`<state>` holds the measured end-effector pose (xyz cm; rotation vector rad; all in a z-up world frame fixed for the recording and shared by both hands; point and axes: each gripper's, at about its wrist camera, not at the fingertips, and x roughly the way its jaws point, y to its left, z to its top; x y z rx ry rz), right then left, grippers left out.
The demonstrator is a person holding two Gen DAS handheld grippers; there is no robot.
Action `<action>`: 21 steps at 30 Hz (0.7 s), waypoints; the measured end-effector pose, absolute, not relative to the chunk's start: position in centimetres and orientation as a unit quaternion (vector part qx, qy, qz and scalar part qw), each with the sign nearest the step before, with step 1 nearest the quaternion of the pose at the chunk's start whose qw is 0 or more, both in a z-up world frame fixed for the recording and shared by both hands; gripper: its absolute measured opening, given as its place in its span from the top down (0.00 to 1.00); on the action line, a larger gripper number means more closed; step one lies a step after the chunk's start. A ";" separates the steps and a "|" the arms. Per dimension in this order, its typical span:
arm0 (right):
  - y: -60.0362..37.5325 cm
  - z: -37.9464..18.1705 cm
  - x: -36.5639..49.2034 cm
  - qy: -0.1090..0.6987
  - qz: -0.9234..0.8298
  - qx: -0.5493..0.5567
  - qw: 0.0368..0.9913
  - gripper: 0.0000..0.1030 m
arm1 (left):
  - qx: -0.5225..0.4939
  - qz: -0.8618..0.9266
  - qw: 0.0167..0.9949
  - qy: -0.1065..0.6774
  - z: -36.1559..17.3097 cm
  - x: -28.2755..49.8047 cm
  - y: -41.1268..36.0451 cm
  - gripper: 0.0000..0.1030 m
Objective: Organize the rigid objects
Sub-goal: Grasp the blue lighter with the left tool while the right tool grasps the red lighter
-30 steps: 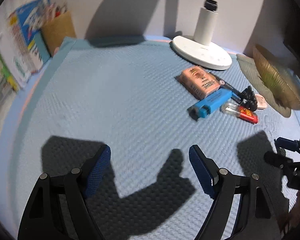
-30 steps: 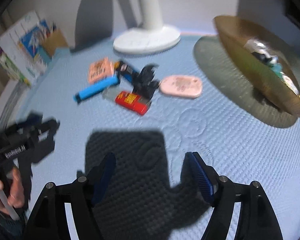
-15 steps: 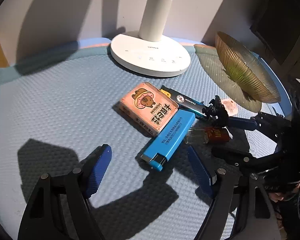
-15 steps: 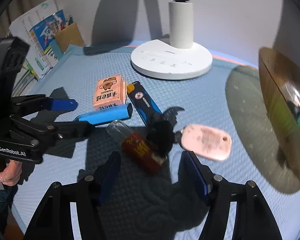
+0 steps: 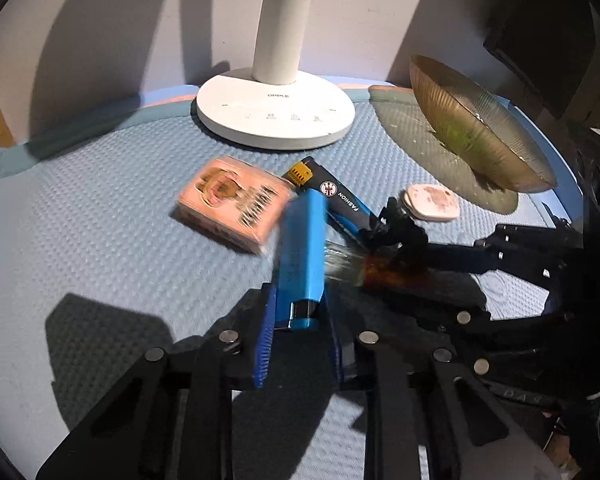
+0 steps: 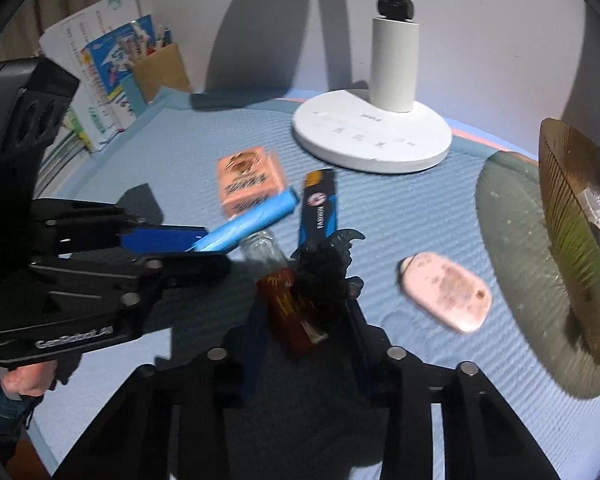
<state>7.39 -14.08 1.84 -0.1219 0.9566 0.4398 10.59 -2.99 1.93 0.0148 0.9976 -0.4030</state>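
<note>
A white desk lamp base (image 5: 275, 117) is standing at the back of the blue textured mat (image 5: 100, 240). Booklets (image 6: 100, 80) are leaning beside a cardboard holder (image 6: 162, 70) at the mat's far left corner.

Blue lighter (image 5: 302, 256): long, flat, tilted, its near end clamped between blue pads. Orange box (image 5: 236, 202): printed carton lying flat on the mat, just left of the lighter. Dark-blue lighter (image 5: 340, 200): marked FASHION, lying flat, partly under the blue one. Red lighter (image 6: 290, 312): clear-topped, lying aslant. Black figure (image 6: 326, 268): spiky, beside the red lighter. Pink tag (image 6: 446, 290): flat oval, apart. Gold bowl (image 5: 472, 128): ribbed, tilted.
</note>
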 end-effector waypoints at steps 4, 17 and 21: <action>-13.4 2.0 4.8 0.456 0.213 -0.060 0.862 0.70 | -0.009 -0.186 0.860 0.475 1.9 8.3 -2.1 0.81; -15.5 2.3 -3.1 0.470 0.240 -0.033 0.849 0.64 | -0.004 -0.184 0.859 0.478 1.7 1.4 0.2 0.67; -15.2 2.9 -0.8 0.467 0.231 -0.005 0.854 0.35 | -0.017 -0.175 0.863 0.474 2.0 2.2 0.0 0.60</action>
